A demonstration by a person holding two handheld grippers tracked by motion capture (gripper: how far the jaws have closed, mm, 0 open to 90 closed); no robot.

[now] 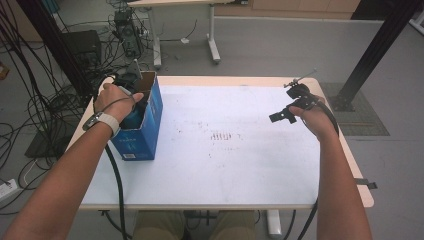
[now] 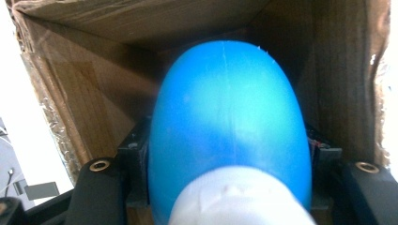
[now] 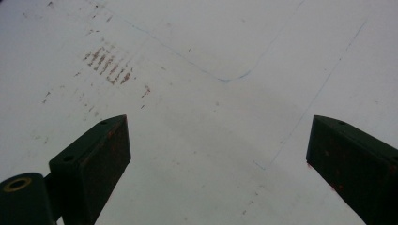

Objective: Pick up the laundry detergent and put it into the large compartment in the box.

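Cardboard walls frame what my left hand [image 1: 114, 100] is busy with: from the high view, the left gripper [image 1: 131, 85] is sunk into the open top of a blue box [image 1: 145, 132] standing upright near the table's [image 1: 225, 175] left edge, with a glimpse of blue showing at the box mouth under my fingers. Over on the right side of the white tabletop, my right hand [image 1: 315, 119] holds the right gripper [image 1: 286, 116] above the surface, well apart from the box. In the left gripper view, the blue bottle [image 2: 230, 126] sits right between my black jaws, smooth, glossy and rounded like a dome, with a faint seam line running down its middle and a white cap [image 2: 239, 199] at the end nearest the camera. The jaw pads press against both of its flanks, so I have it gripped, inside the brown cardboard interior [image 2: 94, 93] of the box, whose walls close in on all sides. In the right gripper view, my two dark jaws stand wide apart with nothing between them, hanging over the white tabletop [image 3: 211, 140], which carries thin blue pen lines [image 3: 225, 78] and a patch of small reddish-brown marks [image 3: 108, 63].
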